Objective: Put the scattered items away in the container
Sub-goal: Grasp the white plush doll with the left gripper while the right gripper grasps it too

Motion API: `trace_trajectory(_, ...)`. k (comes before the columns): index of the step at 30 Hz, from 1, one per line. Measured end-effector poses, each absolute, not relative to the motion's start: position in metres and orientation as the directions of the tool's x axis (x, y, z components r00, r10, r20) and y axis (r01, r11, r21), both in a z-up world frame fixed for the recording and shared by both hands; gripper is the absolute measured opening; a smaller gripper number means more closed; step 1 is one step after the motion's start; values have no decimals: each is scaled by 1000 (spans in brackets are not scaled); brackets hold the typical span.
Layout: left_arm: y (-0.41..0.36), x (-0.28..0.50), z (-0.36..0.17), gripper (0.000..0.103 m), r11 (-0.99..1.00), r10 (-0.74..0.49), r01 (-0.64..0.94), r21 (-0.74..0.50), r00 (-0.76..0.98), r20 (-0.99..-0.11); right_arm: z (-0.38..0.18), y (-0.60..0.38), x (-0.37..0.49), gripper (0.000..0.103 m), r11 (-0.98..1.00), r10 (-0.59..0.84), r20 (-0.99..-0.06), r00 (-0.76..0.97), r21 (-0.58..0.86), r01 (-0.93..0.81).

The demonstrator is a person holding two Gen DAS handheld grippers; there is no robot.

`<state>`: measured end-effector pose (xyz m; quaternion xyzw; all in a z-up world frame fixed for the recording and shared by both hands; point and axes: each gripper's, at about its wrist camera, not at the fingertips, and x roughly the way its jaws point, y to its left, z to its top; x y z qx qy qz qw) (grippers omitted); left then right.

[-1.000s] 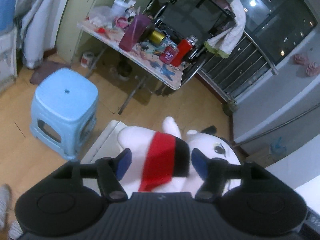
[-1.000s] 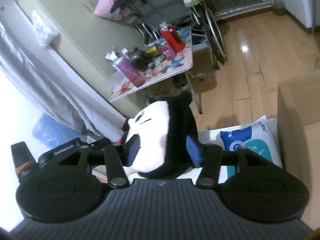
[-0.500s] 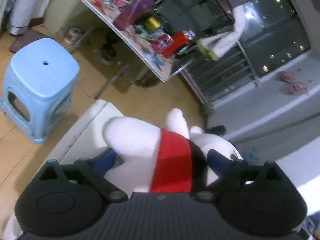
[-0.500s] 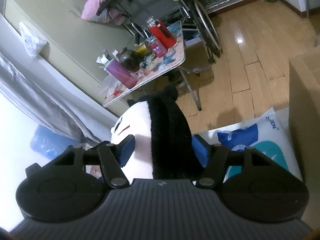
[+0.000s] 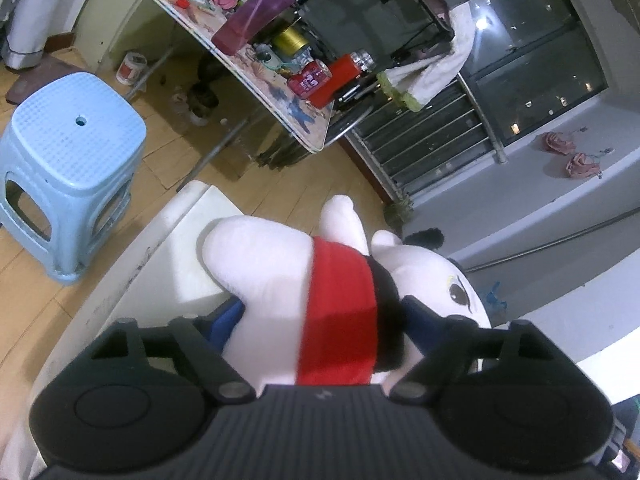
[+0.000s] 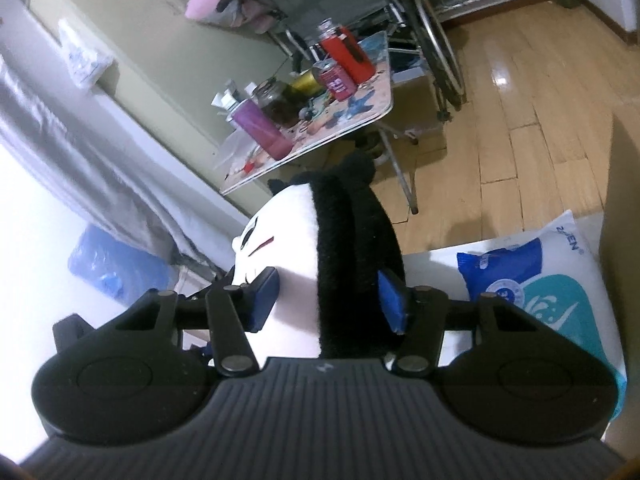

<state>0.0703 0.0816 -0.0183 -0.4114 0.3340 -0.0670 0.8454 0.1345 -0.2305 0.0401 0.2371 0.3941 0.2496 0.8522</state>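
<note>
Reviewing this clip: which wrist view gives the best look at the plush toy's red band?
The left wrist view. There the plush toy lies between the fingers of the left gripper, with its red band facing the camera. In the right wrist view the right gripper holds the toy's black-and-white part; no red band shows.

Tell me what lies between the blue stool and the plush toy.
In the left wrist view, between the blue stool and the plush toy lie bare wooden floor, then the white container's rim.
</note>
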Motion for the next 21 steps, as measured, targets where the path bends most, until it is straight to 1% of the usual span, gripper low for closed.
trace_trajectory(3, 82, 65, -14, 79, 665, -384, -158, -730, 765, -516, 43, -228, 133, 54, 764, 620, -553, 557, 588, -267)
trace_trajectory(7, 84, 58, -6, 79, 687, -359, -167, -707, 768, -530, 46, -222, 130, 54, 756, 635, -554, 538, 587, -288)
trace_trajectory(9, 86, 53, -1, 79, 686, -360, -160, -709, 773, -523, 51, -219, 125, 54, 753, 641, -551, 534, 583, -304)
trace_trajectory(13, 90, 40, 13, 79, 668, -368, -135, -732, 794, -483, 70, -220, 112, 54, 744, 652, -525, 547, 583, -327)
trace_trajectory(18, 89, 22, 45, 79, 652, -360, -86, -753, 839, -408, 112, -221, 92, 54, 743, 659, -481, 578, 536, -401)
trace_trajectory(21, 82, 15, 63, 79, 656, -356, -60, -752, 855, -378, 134, -229, 82, 54, 739, 664, -452, 596, 519, -431)
